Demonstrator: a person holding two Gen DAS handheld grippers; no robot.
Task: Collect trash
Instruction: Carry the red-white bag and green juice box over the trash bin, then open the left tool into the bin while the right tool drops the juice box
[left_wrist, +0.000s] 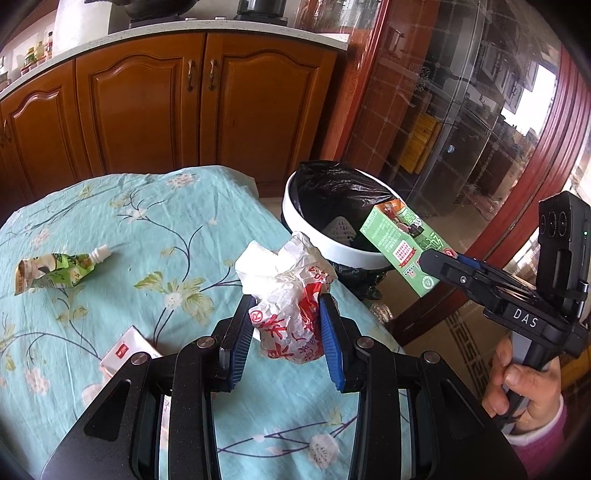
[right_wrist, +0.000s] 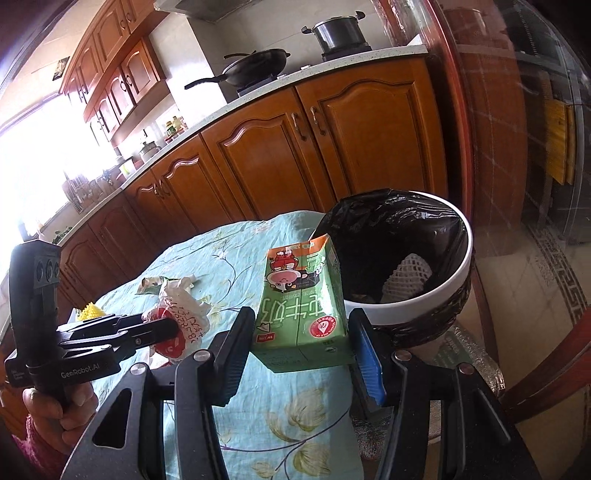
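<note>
Two tools hold trash over the table's edge, near the bin.
Left tool (left_wrist: 286, 328) grips a crumpled wrapper (left_wrist: 288, 295); right tool (right_wrist: 301, 350) grips a green carton (right_wrist: 303, 310); the bin (right_wrist: 424, 299) contents are hard to see.

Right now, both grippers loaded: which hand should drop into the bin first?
Right, probably. The right gripper holds the milk carton already at the bin rim, beside the opening. The left gripper holds the crumpled wrapper over the tablecloth, short of the bin.
</note>
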